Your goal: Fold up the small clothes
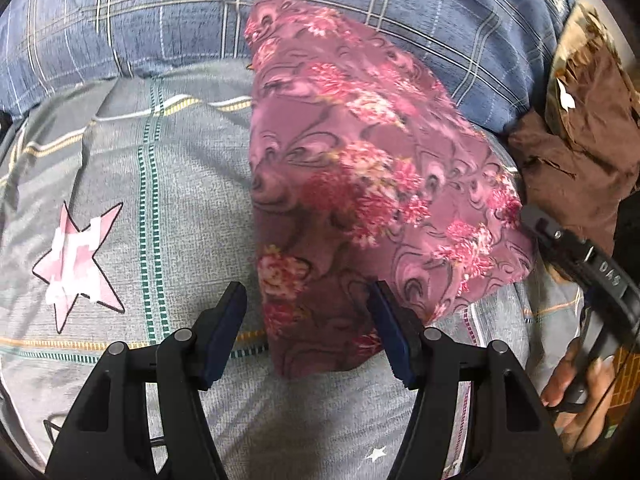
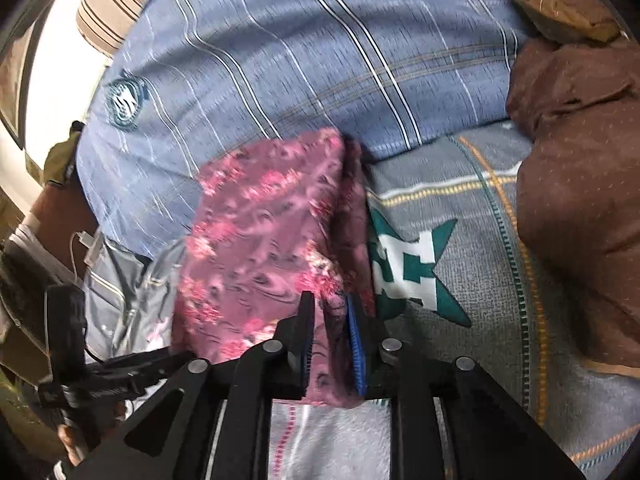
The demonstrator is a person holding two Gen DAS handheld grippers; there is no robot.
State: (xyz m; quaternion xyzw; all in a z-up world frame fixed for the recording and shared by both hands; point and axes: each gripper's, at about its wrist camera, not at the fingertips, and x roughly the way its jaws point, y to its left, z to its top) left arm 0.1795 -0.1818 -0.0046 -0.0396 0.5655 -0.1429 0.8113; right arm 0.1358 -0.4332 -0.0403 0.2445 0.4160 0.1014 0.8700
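Lettering "DAS" shows on the right gripper (image 1: 576, 256) only in the left view. Cloth (image 1: 360, 168) lies folded on the bedsheet (image 1: 120, 168), between both grippers' fingers: left gripper (image 1: 308, 334) wide and touching nothing, right narrow, apparently loose.

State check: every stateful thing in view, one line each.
pink floral cloth: folded over, lying on the grey bedsheet, far end against the blue pillow.
left gripper: open, the cloth's near edge between its fingers, not pinched.
right gripper: narrow gap, a cloth fold between the pads; grip unclear.
brown cloth: bunched, unfolded.
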